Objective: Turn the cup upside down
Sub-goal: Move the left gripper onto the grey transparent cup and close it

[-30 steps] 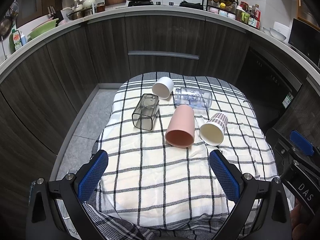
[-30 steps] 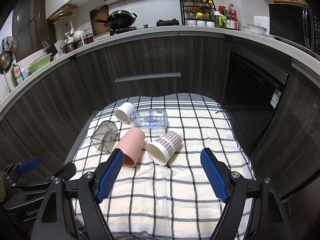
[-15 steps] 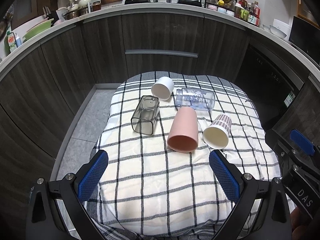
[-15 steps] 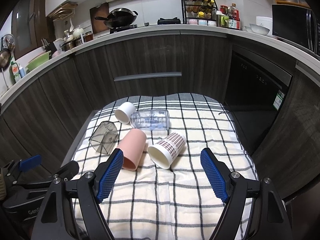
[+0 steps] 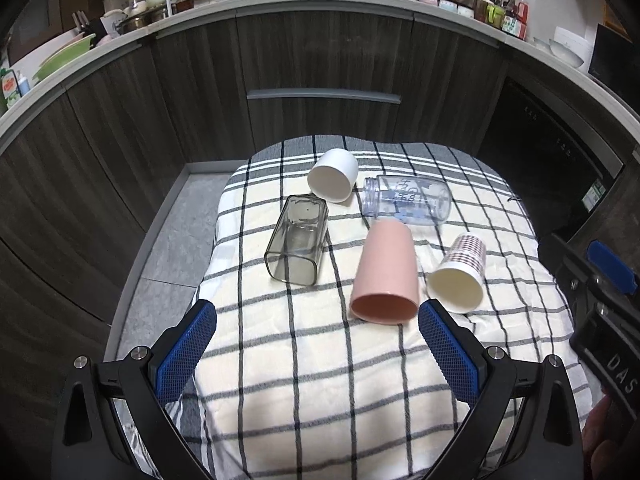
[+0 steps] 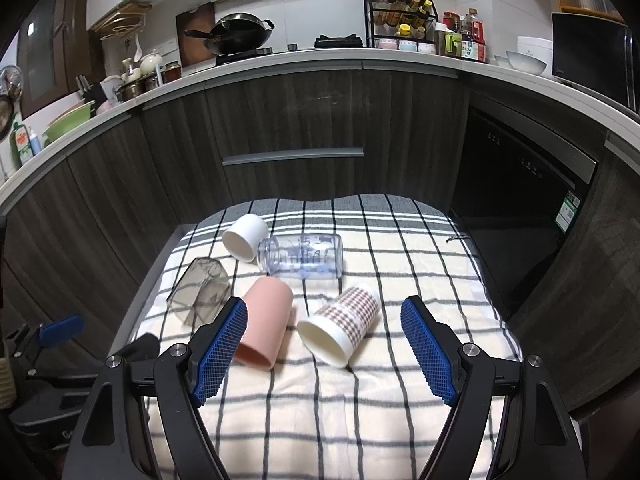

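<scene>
Five cups on their sides on checked cloth [image 5: 304, 380]: pink cup [image 5: 386, 276], check-patterned cup [image 6: 340, 330] nearest; both grippers' jaws apart, empty, apparently ready to grasp.

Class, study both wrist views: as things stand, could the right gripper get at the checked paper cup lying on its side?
Probably yes. The right gripper is open, and the checked paper cup lies just ahead between its fingers, with only bare cloth between. The pink cup lies apart, to its left.

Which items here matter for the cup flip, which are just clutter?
Job: pink cup, checked cup, white cup, grey glass, clear jar, all lying on their sides; left gripper, right gripper, both open.

Clutter: wok, spice rack, bowls.
</scene>
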